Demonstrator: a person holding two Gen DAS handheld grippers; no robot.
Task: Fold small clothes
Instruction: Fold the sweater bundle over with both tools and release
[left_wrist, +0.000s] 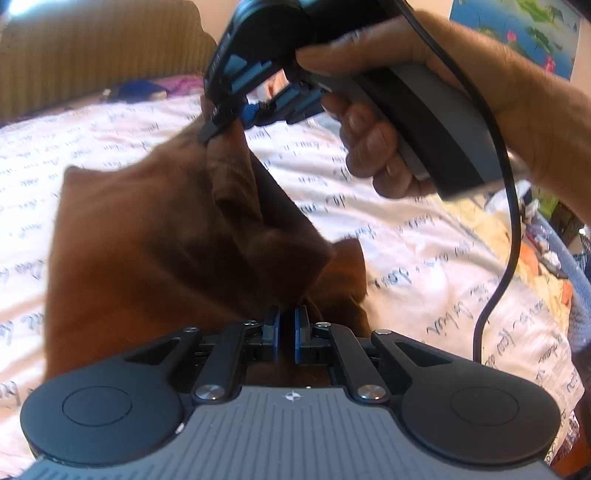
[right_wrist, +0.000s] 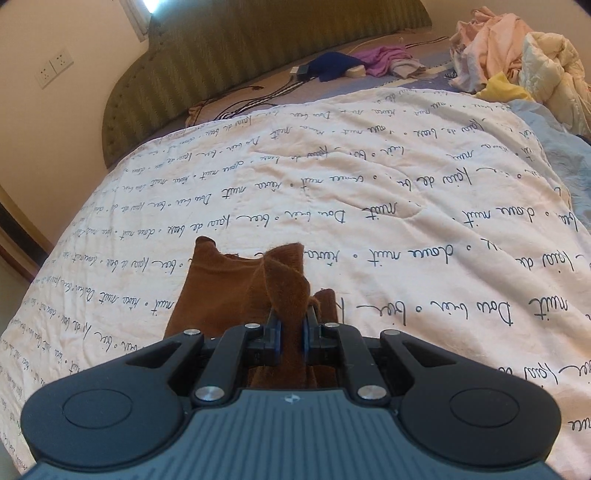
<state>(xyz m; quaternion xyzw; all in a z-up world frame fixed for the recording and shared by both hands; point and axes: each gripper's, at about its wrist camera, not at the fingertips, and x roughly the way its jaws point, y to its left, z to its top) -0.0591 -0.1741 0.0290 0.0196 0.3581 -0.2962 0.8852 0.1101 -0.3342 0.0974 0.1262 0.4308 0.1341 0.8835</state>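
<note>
Soft, light, floppy brown garment (left_wrist: 147, 258) over the bed (right_wrist: 406, 206); both grippers, left (left_wrist: 286, 325) and right (right_wrist: 291, 325), pinching edges. Best held at corners, twelve o'clock.

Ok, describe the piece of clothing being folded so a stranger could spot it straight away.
On the bed, look at the cream quilt printed with dark handwriting. Near its front edge lies a small rust-brown fuzzy knit garment, pinched by both grippers. It is the only brown item; the other clothes sit piled by the headboard.
</note>
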